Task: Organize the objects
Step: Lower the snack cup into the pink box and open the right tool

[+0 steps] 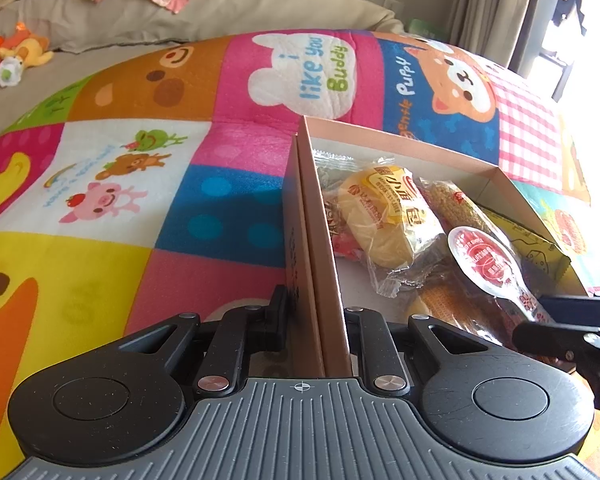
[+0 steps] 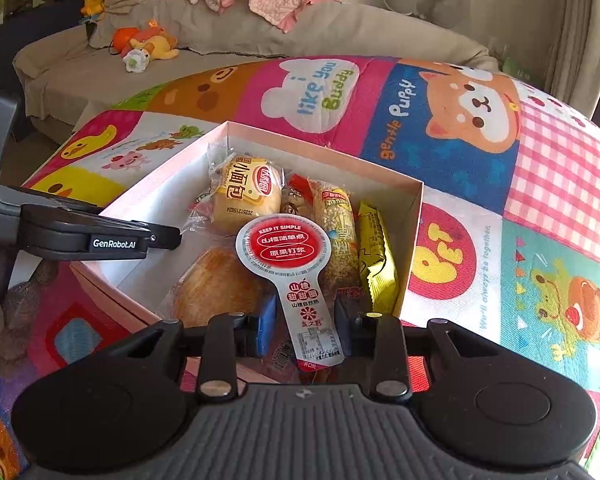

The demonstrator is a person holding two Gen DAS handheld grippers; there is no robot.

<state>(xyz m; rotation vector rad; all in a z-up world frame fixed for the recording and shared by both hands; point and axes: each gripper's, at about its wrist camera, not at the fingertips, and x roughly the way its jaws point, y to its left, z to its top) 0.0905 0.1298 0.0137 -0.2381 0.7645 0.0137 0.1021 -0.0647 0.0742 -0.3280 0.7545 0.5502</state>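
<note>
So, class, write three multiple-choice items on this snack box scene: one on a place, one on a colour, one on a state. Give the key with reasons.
1. Where does the spoon-shaped snack pack lie?
A. on the sofa
B. on top of the snacks in the box
C. on the mat beside the box

2. What colour is the wrapper along the box's right wall?
A. yellow
B. green
C. purple

3. What does the left gripper do?
A. hangs open above the mat
B. holds a bun
C. is shut on the box wall

Key: B, its red disc rests over the other packs; A, it is plainly yellow; C, the cardboard wall stands clamped in it.
</note>
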